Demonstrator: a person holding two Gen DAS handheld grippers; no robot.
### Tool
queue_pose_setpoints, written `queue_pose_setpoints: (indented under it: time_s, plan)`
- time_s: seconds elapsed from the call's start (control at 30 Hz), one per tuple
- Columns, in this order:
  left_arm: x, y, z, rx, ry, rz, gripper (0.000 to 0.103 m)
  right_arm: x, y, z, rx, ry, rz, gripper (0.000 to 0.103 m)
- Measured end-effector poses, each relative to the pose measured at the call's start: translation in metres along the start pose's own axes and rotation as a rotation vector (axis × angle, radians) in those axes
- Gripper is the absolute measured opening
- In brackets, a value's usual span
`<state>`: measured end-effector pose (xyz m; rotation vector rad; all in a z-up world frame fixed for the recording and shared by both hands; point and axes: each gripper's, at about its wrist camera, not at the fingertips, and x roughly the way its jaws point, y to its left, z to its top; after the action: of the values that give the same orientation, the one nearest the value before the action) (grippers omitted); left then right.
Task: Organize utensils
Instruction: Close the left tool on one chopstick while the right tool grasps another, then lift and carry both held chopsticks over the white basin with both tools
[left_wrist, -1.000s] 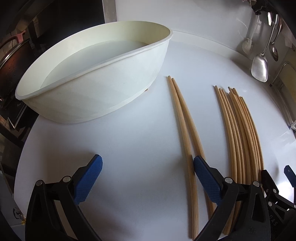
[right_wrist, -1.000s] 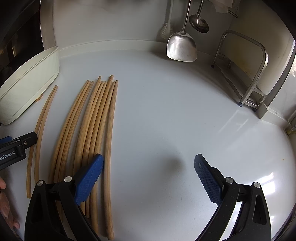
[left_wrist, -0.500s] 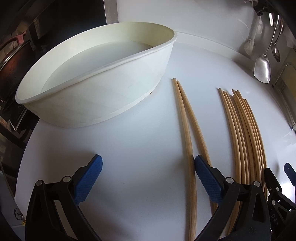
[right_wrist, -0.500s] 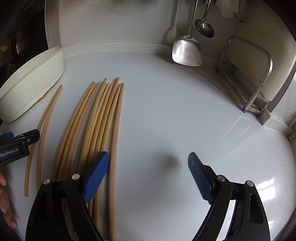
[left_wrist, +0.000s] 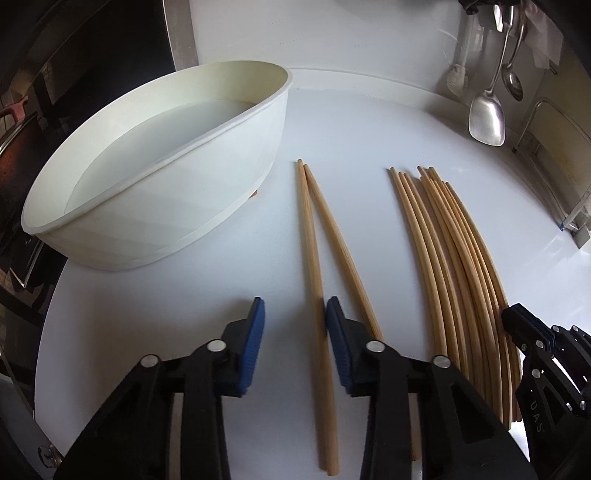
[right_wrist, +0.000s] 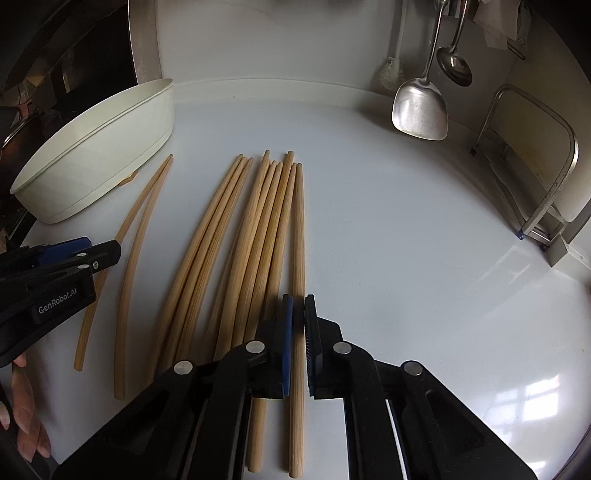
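The left gripper's (right_wrist: 55, 280) side reads "GenRobot.AI" in white in the right wrist view; in the left wrist view the right gripper's black frame shows the letters "DAS", with the rest cut off.

The right gripper (right_wrist: 298, 310) has just been closing and its jaws now stand nearly together, clamped on the rightmost chopstick (right_wrist: 298, 236) of the bundle (right_wrist: 236, 240), which passes straight between the blue pads. The left gripper (left_wrist: 293, 317) has also just been closing: its jaws are narrow but still apart, with white desk (left_wrist: 166, 288) showing in the gap. One stick of the pair (left_wrist: 321, 236) runs along the inner face of its right pad; whether they touch I cannot tell. The other stick disappears under that finger.

All chopsticks lie flat on the desk, long axes running away from the grippers, thin tips at the far end. The pair lies just right of the tub (left_wrist: 177, 184), its tips together and its near ends spread. The bundle lies further right, roughly parallel.

A spatula (right_wrist: 421, 107) and ladle (right_wrist: 454, 66) hang at the back wall.
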<state>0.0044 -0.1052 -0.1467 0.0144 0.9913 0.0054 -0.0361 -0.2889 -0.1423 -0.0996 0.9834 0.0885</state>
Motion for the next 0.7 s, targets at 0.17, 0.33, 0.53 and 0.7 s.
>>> queue_pose_setpoints:
  time_s: [0.17, 0.33, 0.53, 0.7]
  plan:
    - [0.0, -0.002, 0.002, 0.03, 0.024, -0.014, 0.007, -0.002, -0.009, -0.001, 0.064, 0.007, 0.027, 0.006]
    - [-0.006, 0.006, 0.004, 0.043, 0.059, -0.057, 0.007, -0.005, -0.019, 0.001, 0.144, 0.023, 0.049, 0.006]
    - [-0.024, 0.013, 0.013, 0.067, 0.06, -0.107, 0.007, -0.017, -0.025, 0.009, 0.201, 0.018, 0.05, 0.006]
    - [-0.036, 0.016, 0.027, 0.094, 0.046, -0.157, 0.007, -0.028, -0.025, 0.019, 0.231, 0.012, 0.031, 0.006]
